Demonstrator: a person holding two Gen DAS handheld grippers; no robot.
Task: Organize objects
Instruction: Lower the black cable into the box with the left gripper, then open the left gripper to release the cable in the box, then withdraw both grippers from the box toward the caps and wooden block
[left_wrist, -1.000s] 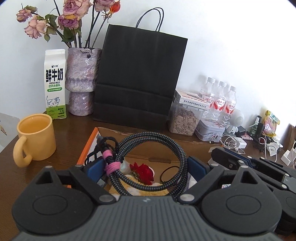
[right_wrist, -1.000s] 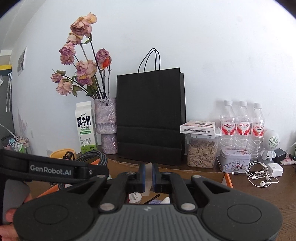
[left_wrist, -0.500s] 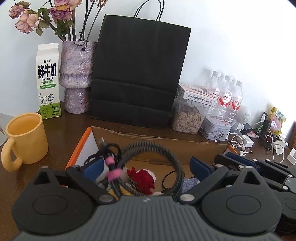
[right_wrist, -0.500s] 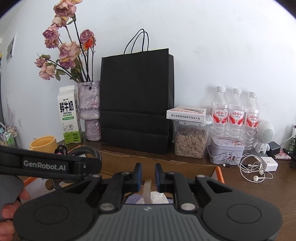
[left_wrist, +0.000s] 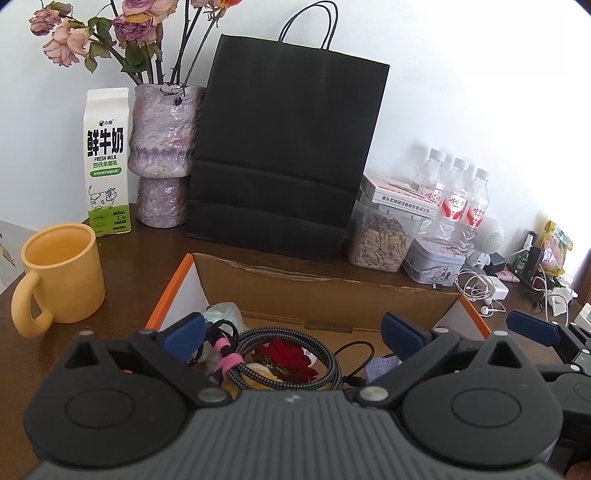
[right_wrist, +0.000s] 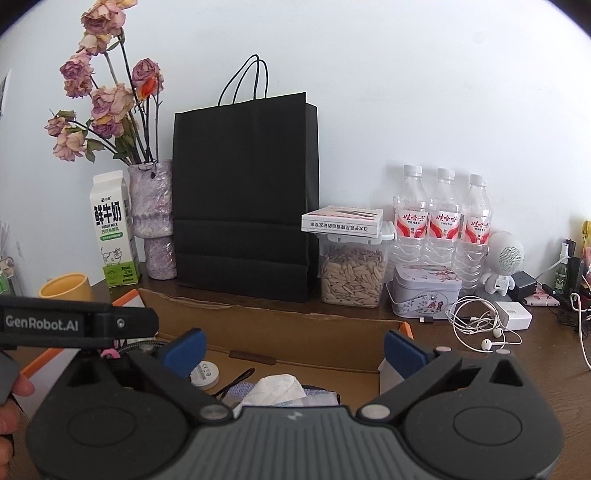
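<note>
An open cardboard box with orange edges lies on the dark wooden table. In it a coiled braided cable with a pink tie rests beside a red item. My left gripper hangs open over the cable, touching nothing. My right gripper is over the same box, its jaws opening wide, with nothing between the pads. A crumpled white tissue lies below it, next to a round white disc. The left gripper shows at the left of the right wrist view.
Behind the box stand a black paper bag, a purple vase, a milk carton and a seed jar. A yellow mug sits left. Bottles, a tin and earphones crowd the right.
The coiled cable dropped from between the left jaws into the box. The right jaws went from shut to wide apart, and the white tissue they pinched now lies in the box.
</note>
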